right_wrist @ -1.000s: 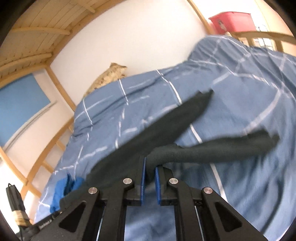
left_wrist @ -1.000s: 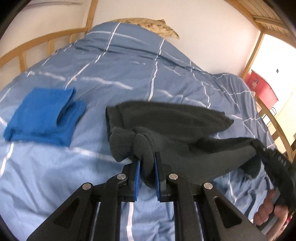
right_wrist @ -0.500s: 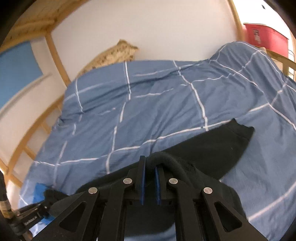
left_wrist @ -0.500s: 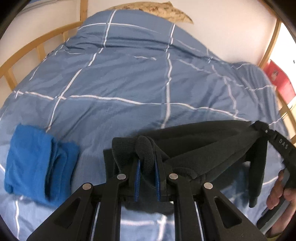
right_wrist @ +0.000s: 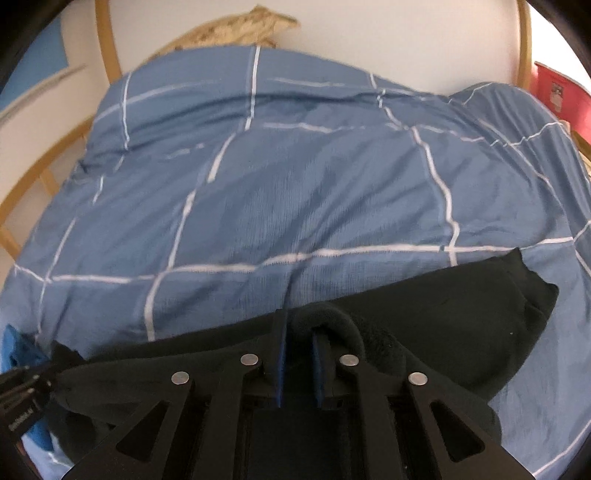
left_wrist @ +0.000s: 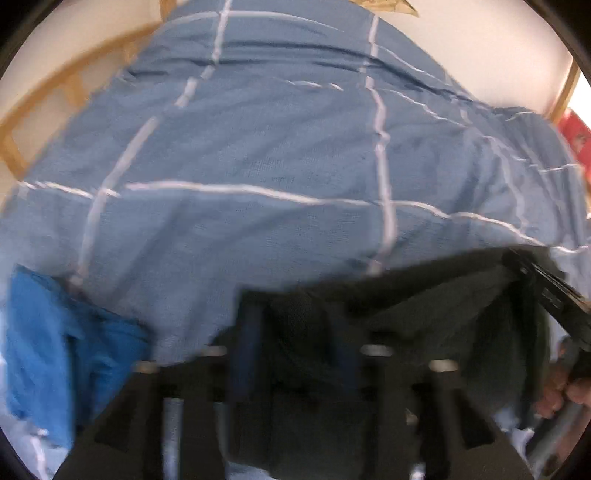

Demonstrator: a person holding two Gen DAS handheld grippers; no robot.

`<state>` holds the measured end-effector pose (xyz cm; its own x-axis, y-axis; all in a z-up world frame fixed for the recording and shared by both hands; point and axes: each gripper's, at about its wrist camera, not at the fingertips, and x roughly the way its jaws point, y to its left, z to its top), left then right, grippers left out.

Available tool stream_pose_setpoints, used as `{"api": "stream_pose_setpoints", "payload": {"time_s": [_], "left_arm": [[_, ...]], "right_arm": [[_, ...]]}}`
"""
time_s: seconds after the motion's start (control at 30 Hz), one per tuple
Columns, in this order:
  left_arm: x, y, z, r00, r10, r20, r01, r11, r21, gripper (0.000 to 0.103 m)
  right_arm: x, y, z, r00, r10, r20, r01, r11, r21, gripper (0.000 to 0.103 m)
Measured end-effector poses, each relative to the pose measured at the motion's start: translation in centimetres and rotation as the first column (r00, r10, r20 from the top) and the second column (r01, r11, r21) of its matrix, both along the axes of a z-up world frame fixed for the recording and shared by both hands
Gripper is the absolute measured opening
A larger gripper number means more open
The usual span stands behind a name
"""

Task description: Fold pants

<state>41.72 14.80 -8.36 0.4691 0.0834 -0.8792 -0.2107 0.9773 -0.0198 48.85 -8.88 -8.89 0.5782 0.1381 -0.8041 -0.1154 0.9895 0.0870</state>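
Note:
The dark pants (right_wrist: 461, 306) are stretched low over the blue checked duvet (right_wrist: 295, 192), held between both grippers. My right gripper (right_wrist: 299, 332) is shut on a fold of the pants' fabric. In the blurred left wrist view my left gripper (left_wrist: 299, 332) holds a bunch of the pants (left_wrist: 424, 314) between its blue pads; the jaws look wider apart than before, with cloth still between them. The right gripper's body (left_wrist: 554, 295) shows at the far right of that view, with the person's hand below it.
A folded bright blue garment (left_wrist: 66, 350) lies on the duvet to the left. A wooden bed rail (right_wrist: 37, 177) runs along the left side. A patterned pillow (right_wrist: 236, 29) lies at the head, and a red box (right_wrist: 557, 99) stands at the right.
Both grippers moved forward and down with the pants, bringing them low over the duvet. The left view has become motion-blurred and its jaws look wider apart.

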Motion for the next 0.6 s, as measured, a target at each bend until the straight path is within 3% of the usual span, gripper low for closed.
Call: {"api": "stream_pose_setpoints", "payload": {"time_s": [0.03,0.1,0.27,0.37,0.47,0.6], "left_arm": [[-0.1,0.2,0.7,1.0,0.018,0.026,-0.019,0.998,0.052,0.082],[-0.7,0.2,2.4,0.997,0.023,0.077,-0.032,0.993,0.115,0.084],[-2.7,-1.3,6.1,0.99,-0.043,0.131,0.017,0.981,0.194,0.087],[-4.2,-3.2,7.9,0.983,-0.1,0.153,0.061,0.968,0.242,0.088],[-5.9,-5.7,9.5,0.968,-0.182,0.175,0.136,0.96,0.245,0.088],[-9.1,-8.8,10.5,0.943,-0.263,0.202,0.209,0.944,0.257,0.09]], "right_arm": [[0.3,0.1,-0.1,1.0,0.005,-0.022,-0.005,1.0,-0.004,0.019],[0.4,0.0,-0.1,0.998,0.013,-0.063,-0.012,1.0,0.018,0.038],[-0.7,-0.4,2.4,0.995,0.041,-0.095,-0.036,0.998,0.056,0.05],[-2.1,-0.4,4.5,0.993,0.085,-0.086,-0.081,0.995,0.051,0.052],[-4.1,-0.8,6.6,0.988,0.129,-0.09,-0.129,0.992,0.014,0.055],[-8.6,-2.2,8.7,0.979,0.204,-0.029,-0.205,0.978,-0.045,0.055]]}}
